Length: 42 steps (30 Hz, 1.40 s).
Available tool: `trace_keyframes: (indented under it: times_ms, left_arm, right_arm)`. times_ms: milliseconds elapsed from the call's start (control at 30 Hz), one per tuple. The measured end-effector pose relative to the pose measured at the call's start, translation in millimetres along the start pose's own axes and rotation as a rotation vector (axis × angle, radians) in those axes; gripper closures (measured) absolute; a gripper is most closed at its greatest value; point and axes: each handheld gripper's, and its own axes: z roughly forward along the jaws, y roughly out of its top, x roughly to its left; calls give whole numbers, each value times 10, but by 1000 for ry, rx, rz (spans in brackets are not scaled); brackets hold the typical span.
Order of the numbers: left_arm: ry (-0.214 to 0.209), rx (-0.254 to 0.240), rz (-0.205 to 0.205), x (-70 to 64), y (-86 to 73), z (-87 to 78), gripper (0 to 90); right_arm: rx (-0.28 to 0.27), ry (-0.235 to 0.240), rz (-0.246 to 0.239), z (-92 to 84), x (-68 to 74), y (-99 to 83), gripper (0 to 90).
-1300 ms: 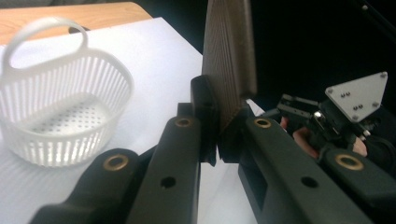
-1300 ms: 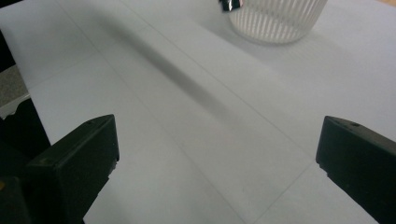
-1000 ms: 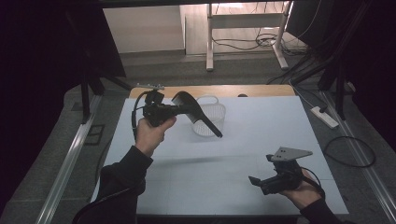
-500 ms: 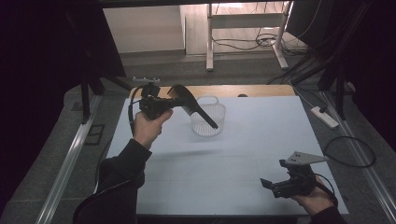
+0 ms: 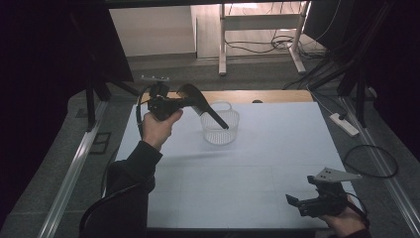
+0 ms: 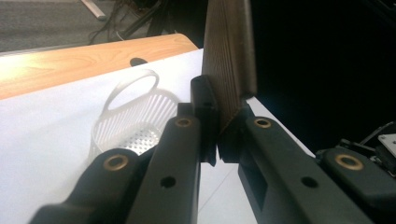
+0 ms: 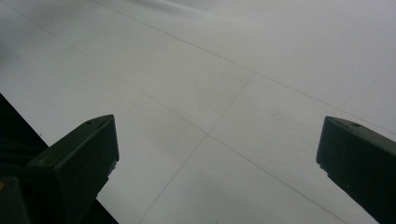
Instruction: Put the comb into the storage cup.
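where the left gripper (image 6: 212,140) view shows ribbed grain on its clamped, perhaps wooden, dark tool (image 6: 229,60), the high view adds the clear ribbed plastic basket (image 5: 220,128), white table (image 5: 247,168) and the right gripper (image 5: 297,204), gaping empty.

Near the far edge of the surface (image 5: 257,163), just left of its middle: a slotted basket (image 5: 220,129), upright, handle loop toward the far side. Above the basket's left rim, raised off the surface: the left claw (image 5: 190,102), clamped on a ridged flat tool (image 5: 204,106) whose long end slants down to the right across the basket's mouth. Behind the covered part of the surface: a bare wooden strip (image 5: 267,95) along the far edge. At the near right corner, well apart from the basket: the right claw (image 5: 297,203), low over the surface, jaws spread, pointing left. Right of the surface, on the floor: a power strip (image 5: 343,124) and a looped cable (image 5: 371,161).
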Motion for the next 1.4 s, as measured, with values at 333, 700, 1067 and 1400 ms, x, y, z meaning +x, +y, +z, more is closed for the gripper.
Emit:
trace_keyframes:
  times_ms: [333, 700, 1067, 1400]
  left_arm:
    - [23, -4, -7, 51, 49, 99, 874]
    - [52, -9, -22, 143, 54, 243, 874]
    - [66, -16, -34, 207, 32, 395, 874]
    - [69, -19, -34, 213, 22, 557, 874]
  right_arm:
    - [-7, -44, 25, -147, 10, -62, 0]
    - [-13, -70, 29, -233, 18, -103, 0]
    - [-23, -79, 41, -295, 16, -135, 1]
    - [-28, -80, 46, -308, 14, -145, 4]
